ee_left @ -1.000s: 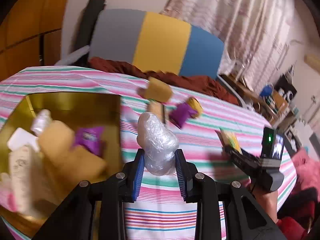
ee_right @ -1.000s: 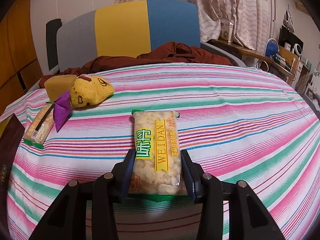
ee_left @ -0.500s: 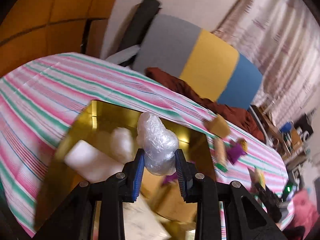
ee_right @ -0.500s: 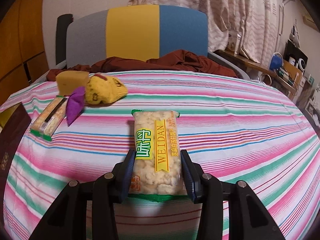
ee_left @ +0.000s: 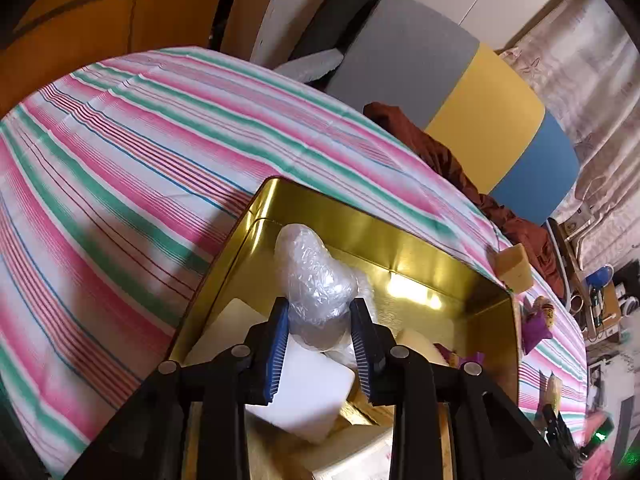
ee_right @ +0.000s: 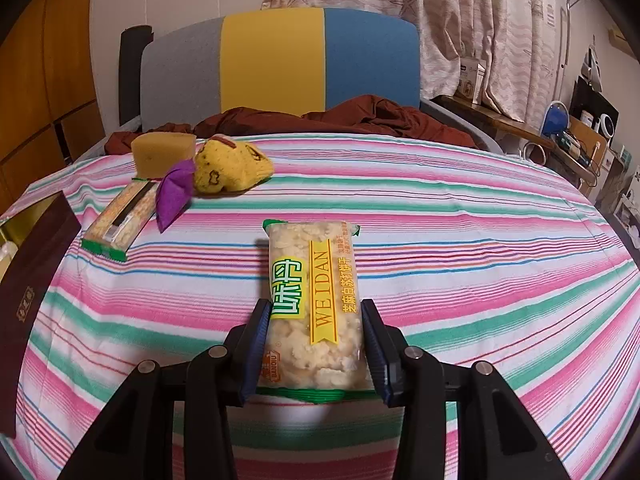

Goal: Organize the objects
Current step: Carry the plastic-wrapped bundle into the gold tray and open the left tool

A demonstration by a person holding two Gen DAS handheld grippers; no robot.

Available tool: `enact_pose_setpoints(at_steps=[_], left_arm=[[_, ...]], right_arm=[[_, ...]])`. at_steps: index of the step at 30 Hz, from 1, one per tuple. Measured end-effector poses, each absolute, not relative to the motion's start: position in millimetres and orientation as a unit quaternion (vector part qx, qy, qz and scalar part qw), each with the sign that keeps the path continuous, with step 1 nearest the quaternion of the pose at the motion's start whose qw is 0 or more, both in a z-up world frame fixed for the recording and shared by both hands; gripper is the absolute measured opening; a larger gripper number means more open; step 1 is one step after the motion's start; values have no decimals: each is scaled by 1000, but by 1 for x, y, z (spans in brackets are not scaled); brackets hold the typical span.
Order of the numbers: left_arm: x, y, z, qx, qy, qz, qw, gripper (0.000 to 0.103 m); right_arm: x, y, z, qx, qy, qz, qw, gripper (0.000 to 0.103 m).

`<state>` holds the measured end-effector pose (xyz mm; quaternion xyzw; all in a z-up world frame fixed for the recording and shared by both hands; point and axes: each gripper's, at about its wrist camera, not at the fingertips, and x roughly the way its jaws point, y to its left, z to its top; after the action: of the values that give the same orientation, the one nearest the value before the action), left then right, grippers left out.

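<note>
Left gripper (ee_left: 320,334): its blue pads are pinching a clear plastic-wrapped bundle (ee_left: 316,280), which is hanging over the open gold tin (ee_left: 400,240), inside its rim.
Right gripper (ee_right: 314,344): its pads are pressing both long sides of a Weidan cracker packet (ee_right: 314,300); the packet is pointing away from the camera above the striped tablecloth (ee_right: 480,260).
Edges: the gold tin's near-left corner is lying close to the left gripper; the tin's dark outer wall (ee_right: 28,292) is showing at the left border of the right wrist view.
Open room: broad bare cloth is stretching to the left of the tin and across the right half of the table.
Tin contents: a white block (ee_left: 304,392) is lying under the left pads, with a cream-coloured item (ee_left: 416,342) and a purple wrapper (ee_left: 468,359) beside it; the far-right floor is showing bare.
Loose on cloth: a tan sponge (ee_right: 164,152), a yellow pouch (ee_right: 228,168), a purple sachet (ee_right: 174,194) and a green-edged snack bar (ee_right: 120,220) are clustering near the far-left edge, touching or nearly touching.
Beyond table: a grey, yellow and blue chair back (ee_right: 280,68) is standing behind brown fabric (ee_right: 360,116).
</note>
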<state>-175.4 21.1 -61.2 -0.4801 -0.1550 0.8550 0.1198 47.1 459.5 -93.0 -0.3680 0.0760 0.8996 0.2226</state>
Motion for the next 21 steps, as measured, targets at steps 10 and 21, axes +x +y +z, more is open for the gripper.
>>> enact_pose_setpoints(at_steps=[10, 21], left_arm=[[-174, 13, -64, -481, -174, 849, 129, 73], [-106, -21, -34, -416, -173, 890, 77, 99]], right_arm=[[53, 450, -91, -360, 66, 904, 221, 44], [43, 406, -60, -337, 120, 924, 132, 44]])
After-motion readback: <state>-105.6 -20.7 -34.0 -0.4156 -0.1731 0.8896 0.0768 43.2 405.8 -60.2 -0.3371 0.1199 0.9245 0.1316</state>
